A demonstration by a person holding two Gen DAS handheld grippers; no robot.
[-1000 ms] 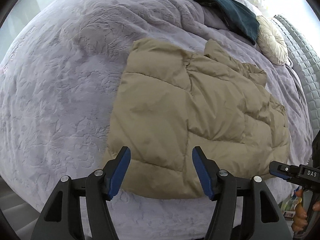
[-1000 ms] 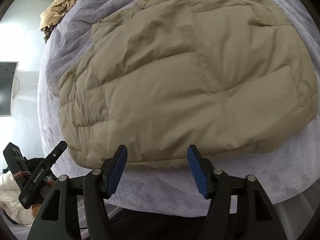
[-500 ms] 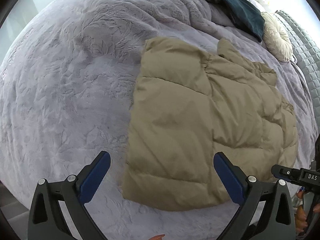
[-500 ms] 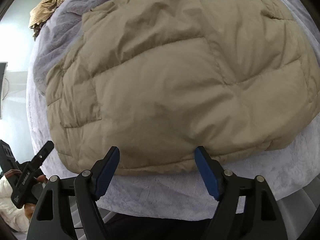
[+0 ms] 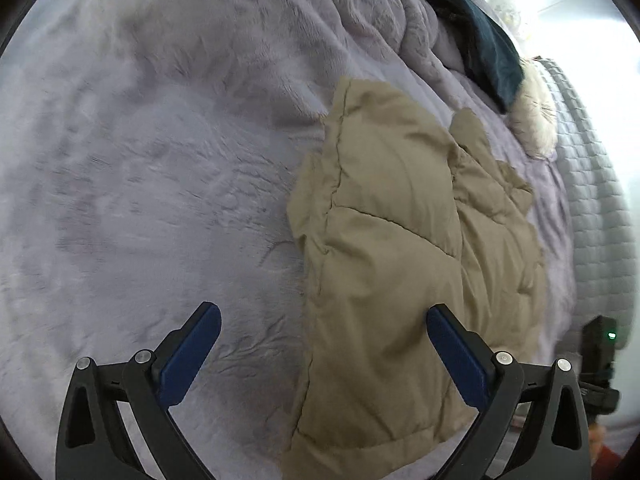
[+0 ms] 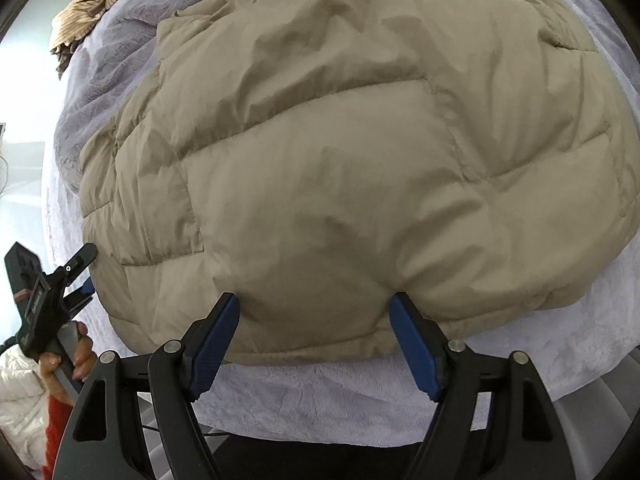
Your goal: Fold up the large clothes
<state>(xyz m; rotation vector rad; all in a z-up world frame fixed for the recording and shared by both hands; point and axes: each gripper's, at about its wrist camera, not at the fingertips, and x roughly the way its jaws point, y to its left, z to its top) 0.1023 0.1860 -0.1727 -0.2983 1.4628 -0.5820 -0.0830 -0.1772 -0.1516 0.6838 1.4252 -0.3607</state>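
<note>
A tan quilted puffer jacket (image 5: 400, 248) lies folded on the lavender bedspread (image 5: 160, 160). My left gripper (image 5: 324, 344) is wide open above the jacket's left edge, holding nothing. In the right wrist view the jacket (image 6: 340, 160) fills most of the frame. My right gripper (image 6: 314, 332) is open at the jacket's near hem, its blue pads pressing against the hem, not closed on it. The left gripper (image 6: 86, 272) shows at the jacket's left corner there. The right gripper's body (image 5: 598, 360) shows at the far right of the left wrist view.
A dark teal garment (image 5: 480, 40) and a cream round cushion (image 5: 536, 120) lie at the head of the bed beside a grey quilted headboard (image 5: 600, 200). A tan striped cloth (image 6: 92, 8) lies at the far bed corner. The bed's front edge (image 6: 360, 420) is just below my right gripper.
The left gripper has opened wide and shifted left, so the jacket's left edge now lies between its fingers. The right gripper has opened a little and moved in against the hem.
</note>
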